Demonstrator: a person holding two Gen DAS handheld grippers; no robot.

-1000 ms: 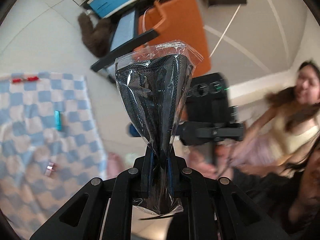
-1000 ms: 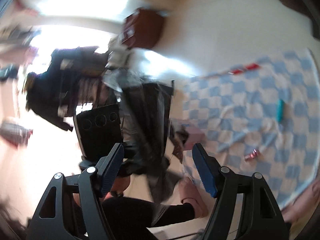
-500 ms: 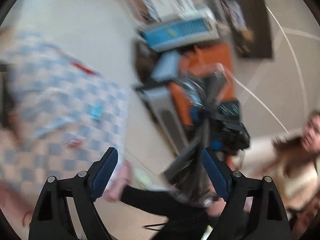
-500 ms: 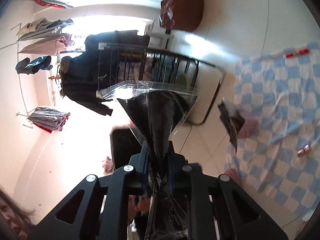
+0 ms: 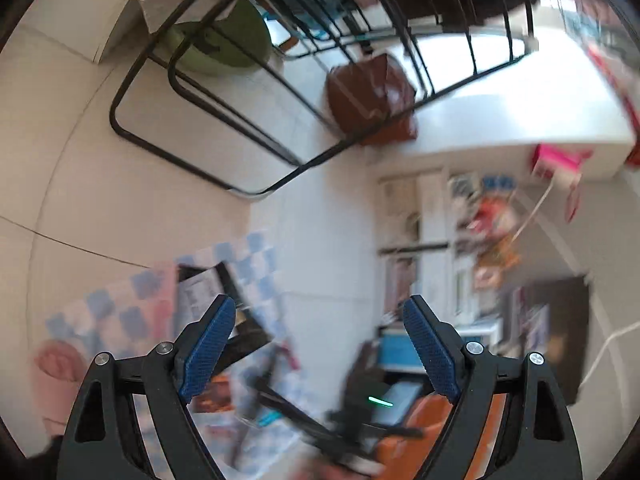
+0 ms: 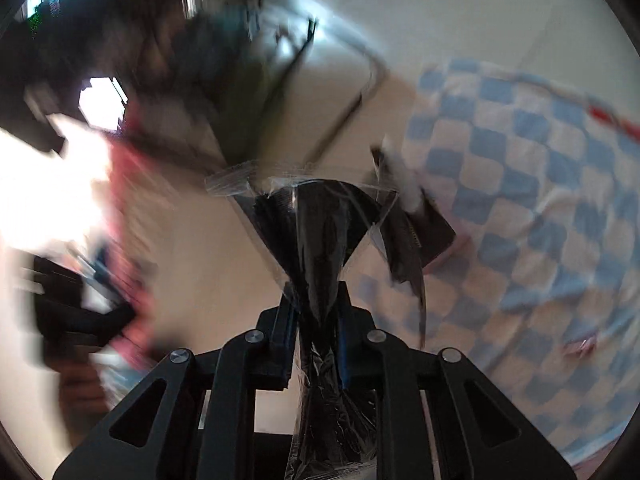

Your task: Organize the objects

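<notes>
A blue-and-white checked cloth (image 6: 520, 208) is seen spread over the pale tiled floor (image 6: 460, 20), filling the right of the right wrist view; in the left wrist view a blurred corner of it lies at the near left. A black bent-metal rack (image 5: 208, 128) is stood on the floor at the far side, and a brown box-shaped bag (image 5: 372, 100) is set just behind its bars.

The right claw (image 6: 318, 320) is clenched on a clear plastic sleeve holding a black folded face mask (image 6: 320, 224); the sleeve is pinched at its narrow waist, so that it fans out above the pads and trails crumpled below them. It is held in the air above the floor, close to the cloth's near left edge, with a dark flat packet (image 6: 416, 236) lying just beyond it on the cloth. The left claw (image 5: 316, 348) is released, its blue ribbed pads (image 5: 208, 352) wide apart and nothing between them.

The step in hand is judged to be carrying the sleeve to its place on the cloth. It would best be lowered until the sleeve is flat on a bare patch beside the packet before the grip is eased, since thin film is likely to slide or catch air if dropped. A small pinkish wrapped item (image 6: 580, 346) is made out at the near right of the cloth, too blurred to identify.
</notes>
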